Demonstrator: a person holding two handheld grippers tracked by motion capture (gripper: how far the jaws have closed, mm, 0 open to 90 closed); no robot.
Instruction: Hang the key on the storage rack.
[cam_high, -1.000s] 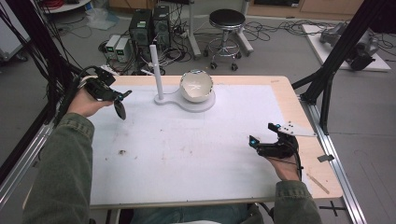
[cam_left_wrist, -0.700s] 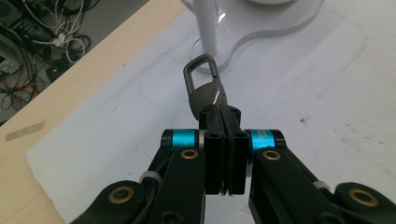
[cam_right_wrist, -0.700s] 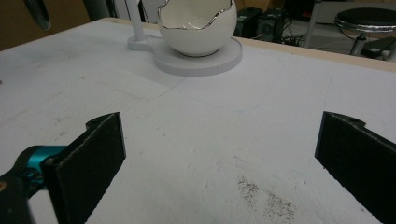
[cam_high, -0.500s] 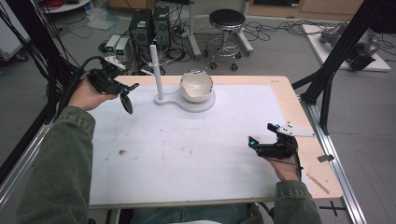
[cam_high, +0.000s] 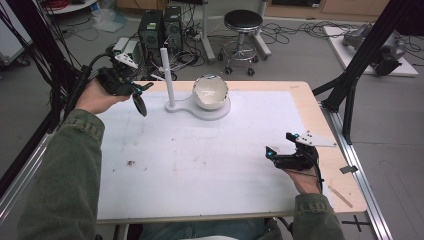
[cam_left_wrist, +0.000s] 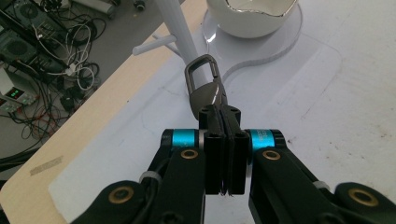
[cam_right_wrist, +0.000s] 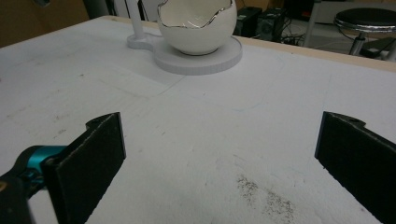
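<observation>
My left tool (cam_left_wrist: 223, 112) pinches the carabiner (cam_left_wrist: 204, 86), now lifted nearer the white post (cam_high: 168, 80); right tool (cam_right_wrist: 219, 154) rests wide on the worktop (cam_high: 210, 165)

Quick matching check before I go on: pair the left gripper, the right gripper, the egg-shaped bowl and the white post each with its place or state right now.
Things:
1. left gripper
2. right gripper
3. egg-shaped bowl
4. white post

States or places:
A. stands upright on the narrow end of the white base
B. open, low over the table near its right edge
C. shut on a dark carabiner clip, close to the post
D. sits on the round end of the white base

Pairs: 1-C, 2-B, 3-D, 4-A
</observation>
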